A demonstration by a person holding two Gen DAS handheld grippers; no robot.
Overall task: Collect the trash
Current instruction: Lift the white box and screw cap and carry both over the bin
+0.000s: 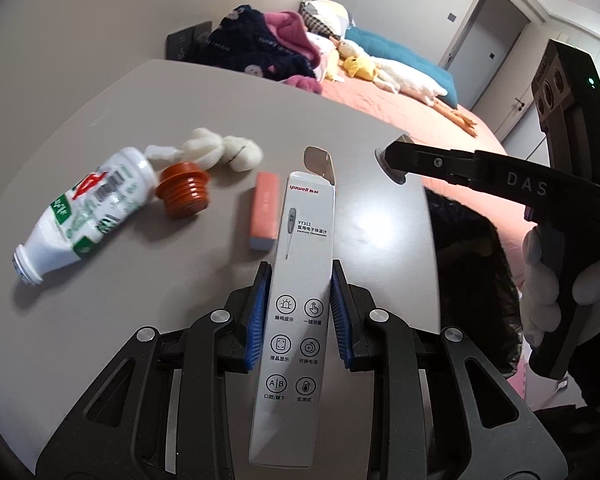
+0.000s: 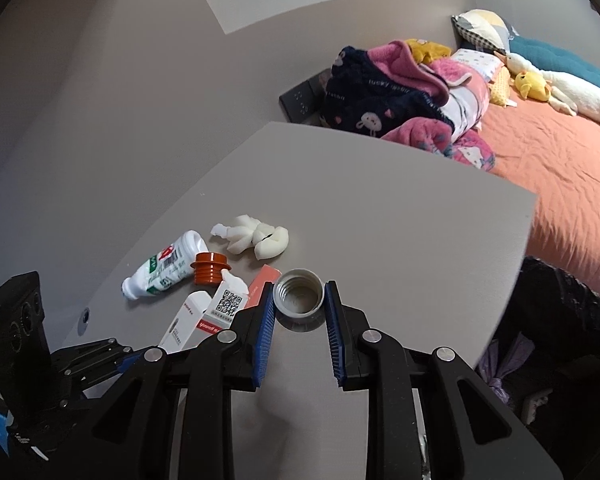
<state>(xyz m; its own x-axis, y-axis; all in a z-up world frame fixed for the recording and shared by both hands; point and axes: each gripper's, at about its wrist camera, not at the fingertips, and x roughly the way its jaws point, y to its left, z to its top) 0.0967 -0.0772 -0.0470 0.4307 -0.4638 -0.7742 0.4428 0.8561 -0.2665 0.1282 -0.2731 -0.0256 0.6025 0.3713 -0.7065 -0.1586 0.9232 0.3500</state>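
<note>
Grey table (image 1: 100,360); both gloved hands (image 1: 556,292) tilted downward.

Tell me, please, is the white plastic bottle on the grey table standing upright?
No, the white plastic bottle lies on its side on the grey table, open neck toward the table's edge.

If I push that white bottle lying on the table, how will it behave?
The white bottle lies on its side, so it will probably roll. It has no cap and looks empty, so it is likely light. Its plastic wall may dent if squeezed.
</note>
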